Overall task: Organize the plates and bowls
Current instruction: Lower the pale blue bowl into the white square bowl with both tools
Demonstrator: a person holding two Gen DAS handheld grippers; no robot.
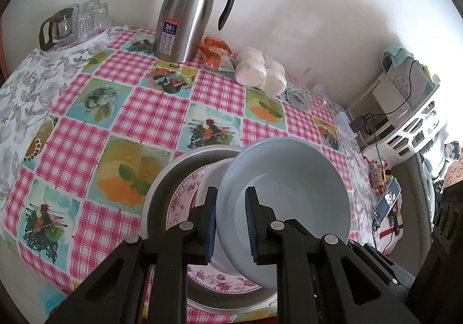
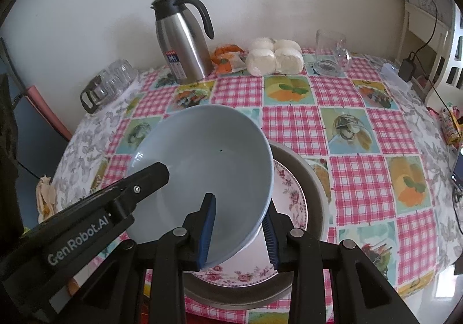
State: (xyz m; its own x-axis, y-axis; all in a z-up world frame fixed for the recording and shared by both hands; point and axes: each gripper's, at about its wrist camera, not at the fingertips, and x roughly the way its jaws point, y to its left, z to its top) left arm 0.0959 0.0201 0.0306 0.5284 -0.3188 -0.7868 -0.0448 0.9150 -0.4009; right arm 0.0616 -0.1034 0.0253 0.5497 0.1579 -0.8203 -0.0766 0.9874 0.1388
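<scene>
Right wrist: both claws, left claw (image 2: 162, 176) and right claw (image 2: 240, 233), clamped on blue bowl (image 2: 208, 156) rim; bowl tilted, mouth facing cameras.

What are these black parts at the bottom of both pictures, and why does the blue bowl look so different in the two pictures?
They are two hand-held grippers, each with a camera looking along its fingers. In the left gripper's view, it pinches one side of the blue bowl's rim. In the right gripper's view, it straddles the opposite rim; the left one enters from the left. The bowl hangs tilted over a floral plate inside a metal basin on the checked tablecloth. A steel thermos stands behind.
</scene>
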